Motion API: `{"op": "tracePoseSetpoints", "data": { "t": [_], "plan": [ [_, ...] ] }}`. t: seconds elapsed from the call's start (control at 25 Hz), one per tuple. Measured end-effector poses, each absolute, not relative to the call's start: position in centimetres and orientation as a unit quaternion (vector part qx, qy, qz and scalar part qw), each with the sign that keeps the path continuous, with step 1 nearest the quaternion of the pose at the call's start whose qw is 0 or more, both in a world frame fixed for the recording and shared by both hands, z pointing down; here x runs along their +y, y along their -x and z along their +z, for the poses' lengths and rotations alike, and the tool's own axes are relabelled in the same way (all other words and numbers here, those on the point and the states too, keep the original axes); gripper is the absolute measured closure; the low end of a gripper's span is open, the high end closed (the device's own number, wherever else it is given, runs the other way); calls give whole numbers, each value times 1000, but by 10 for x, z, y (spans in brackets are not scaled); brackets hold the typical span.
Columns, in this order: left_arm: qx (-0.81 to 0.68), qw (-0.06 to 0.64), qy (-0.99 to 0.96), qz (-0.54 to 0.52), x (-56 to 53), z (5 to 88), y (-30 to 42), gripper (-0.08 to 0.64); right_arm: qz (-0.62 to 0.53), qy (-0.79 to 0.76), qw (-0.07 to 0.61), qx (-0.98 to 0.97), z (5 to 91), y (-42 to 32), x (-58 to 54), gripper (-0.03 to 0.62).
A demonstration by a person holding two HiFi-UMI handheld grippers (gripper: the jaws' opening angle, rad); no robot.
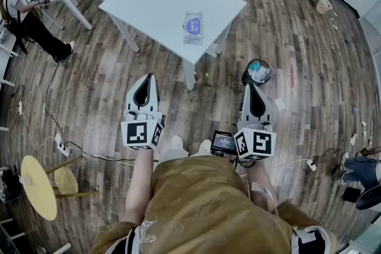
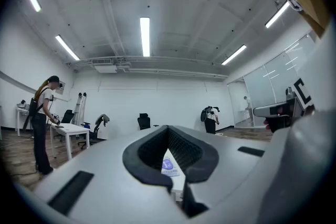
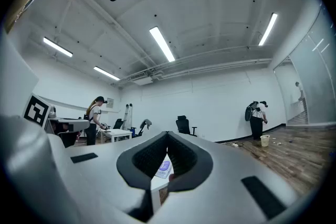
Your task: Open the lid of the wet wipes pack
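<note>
The wet wipes pack [image 1: 193, 28] lies flat on the white worktop [image 1: 149, 0], close to the worktop's edge on my side. Its long side points away from me. My left claw [image 1: 146, 77] and right claw [image 1: 253, 87] are both pressed together and hold nothing. Both are well short of the worktop, and the pack is ahead, about midway between them. I think I must step closer first. A small bin [image 1: 258, 71] stands on the wood floor beside the worktop.

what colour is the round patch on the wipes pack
Purple; the wipes pack shows best in the head view.
</note>
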State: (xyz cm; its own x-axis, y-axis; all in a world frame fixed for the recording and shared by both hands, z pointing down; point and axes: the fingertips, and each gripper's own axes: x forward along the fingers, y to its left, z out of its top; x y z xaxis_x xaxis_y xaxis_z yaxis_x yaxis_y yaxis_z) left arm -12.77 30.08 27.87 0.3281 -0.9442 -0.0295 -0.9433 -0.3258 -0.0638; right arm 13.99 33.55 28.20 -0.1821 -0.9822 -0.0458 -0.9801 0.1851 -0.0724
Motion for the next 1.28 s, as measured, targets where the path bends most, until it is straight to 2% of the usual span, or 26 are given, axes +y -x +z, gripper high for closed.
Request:
{"op": "tracePoseSetpoints", "data": {
  "t": [0.16,0.72,1.28],
  "plan": [
    [589,51,806,-20,305,281,123,558,-8,633,43,773,284,-150,338,583],
    [575,44,817,-12,299,281,92,558,0,643,29,765,286,-180,342,584],
    [572,34,820,4,238,286,103,558,10,640,14,769,285,-157,277,583]
  ]
}}
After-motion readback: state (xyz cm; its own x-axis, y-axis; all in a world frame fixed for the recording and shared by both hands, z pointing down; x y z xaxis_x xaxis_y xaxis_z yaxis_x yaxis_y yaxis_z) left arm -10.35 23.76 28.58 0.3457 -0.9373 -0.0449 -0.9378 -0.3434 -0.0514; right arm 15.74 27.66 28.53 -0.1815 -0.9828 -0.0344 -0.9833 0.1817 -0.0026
